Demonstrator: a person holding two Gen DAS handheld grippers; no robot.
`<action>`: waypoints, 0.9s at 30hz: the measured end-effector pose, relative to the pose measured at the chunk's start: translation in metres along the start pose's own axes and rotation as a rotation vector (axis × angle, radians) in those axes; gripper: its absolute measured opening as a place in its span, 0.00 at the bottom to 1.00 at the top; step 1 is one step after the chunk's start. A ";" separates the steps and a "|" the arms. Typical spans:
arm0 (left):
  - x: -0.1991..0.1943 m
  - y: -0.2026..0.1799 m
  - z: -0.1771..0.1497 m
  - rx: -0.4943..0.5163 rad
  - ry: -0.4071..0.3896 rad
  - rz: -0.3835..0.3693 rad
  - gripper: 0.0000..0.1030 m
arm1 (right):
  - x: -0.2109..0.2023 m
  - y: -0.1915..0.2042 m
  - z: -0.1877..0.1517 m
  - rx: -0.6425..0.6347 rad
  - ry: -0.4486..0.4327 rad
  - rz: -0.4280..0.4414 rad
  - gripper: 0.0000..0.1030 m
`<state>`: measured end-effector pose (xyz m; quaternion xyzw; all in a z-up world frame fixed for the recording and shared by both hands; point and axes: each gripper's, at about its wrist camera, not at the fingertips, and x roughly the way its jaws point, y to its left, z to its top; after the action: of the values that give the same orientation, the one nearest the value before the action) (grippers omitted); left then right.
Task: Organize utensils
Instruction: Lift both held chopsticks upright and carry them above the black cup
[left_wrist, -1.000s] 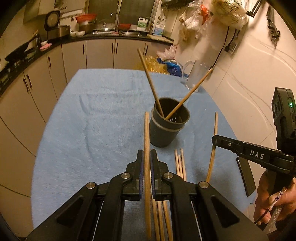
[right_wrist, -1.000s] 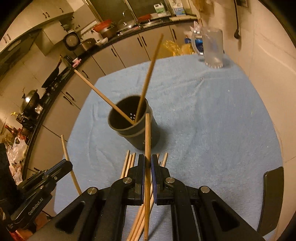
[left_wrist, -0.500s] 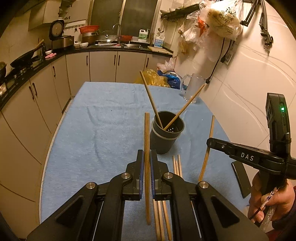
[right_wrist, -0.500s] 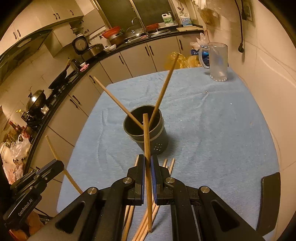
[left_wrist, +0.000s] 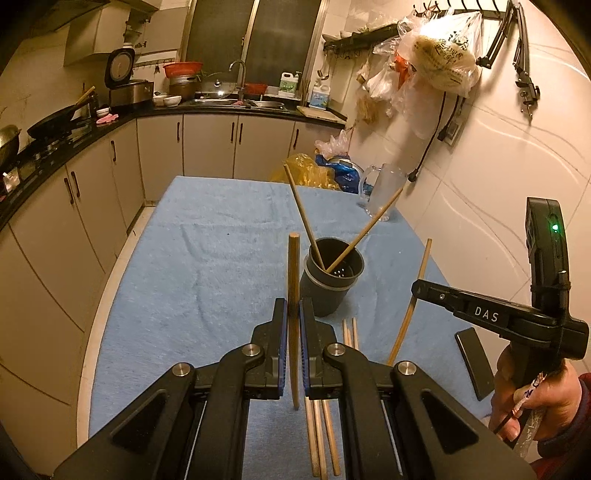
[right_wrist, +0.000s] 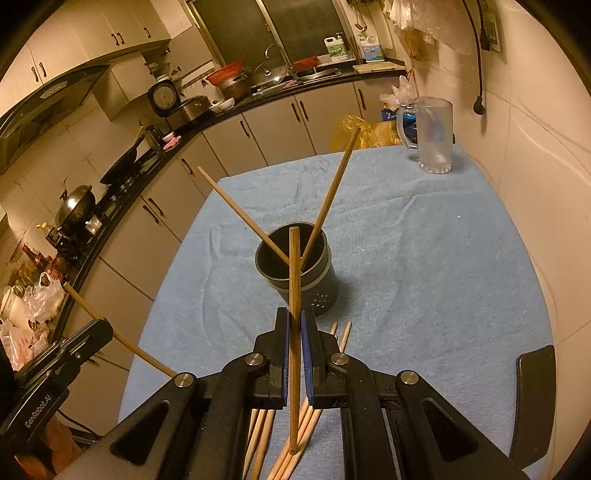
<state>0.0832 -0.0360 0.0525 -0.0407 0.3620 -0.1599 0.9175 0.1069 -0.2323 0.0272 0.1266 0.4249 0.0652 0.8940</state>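
A dark utensil cup (left_wrist: 330, 282) (right_wrist: 299, 269) stands on the blue cloth with two wooden chopsticks (left_wrist: 301, 216) leaning in it. My left gripper (left_wrist: 293, 314) is shut on a chopstick (left_wrist: 293, 273), held above the table to the left of the cup. My right gripper (right_wrist: 294, 325) is shut on another chopstick (right_wrist: 294, 273), its tip pointing at the cup's mouth. In the left wrist view the right gripper (left_wrist: 417, 290) shows with its chopstick (left_wrist: 415, 291). Several loose chopsticks (left_wrist: 321, 432) (right_wrist: 295, 446) lie on the cloth below both grippers.
A glass mug (right_wrist: 432, 134) stands at the table's far right corner. A black phone (left_wrist: 474, 363) lies at the table's right edge. The blue cloth (right_wrist: 424, 266) covers the table. A white wall is on the right, kitchen cabinets (left_wrist: 207, 147) behind and to the left.
Both grippers have lifted and pulled back from the cup, each still holding its chopstick. The cup now looks smaller and farther away in both views.
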 end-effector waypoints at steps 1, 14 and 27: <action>-0.001 0.001 0.000 0.001 -0.005 0.003 0.06 | -0.001 0.001 0.001 -0.002 0.000 0.001 0.07; -0.011 0.008 -0.003 -0.021 -0.020 0.009 0.06 | -0.005 0.005 0.005 -0.017 -0.014 0.007 0.06; -0.010 0.015 0.005 -0.040 -0.021 0.011 0.06 | -0.008 0.001 0.011 0.008 -0.018 -0.001 0.06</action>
<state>0.0844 -0.0185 0.0599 -0.0589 0.3558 -0.1472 0.9210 0.1106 -0.2351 0.0397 0.1305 0.4172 0.0621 0.8972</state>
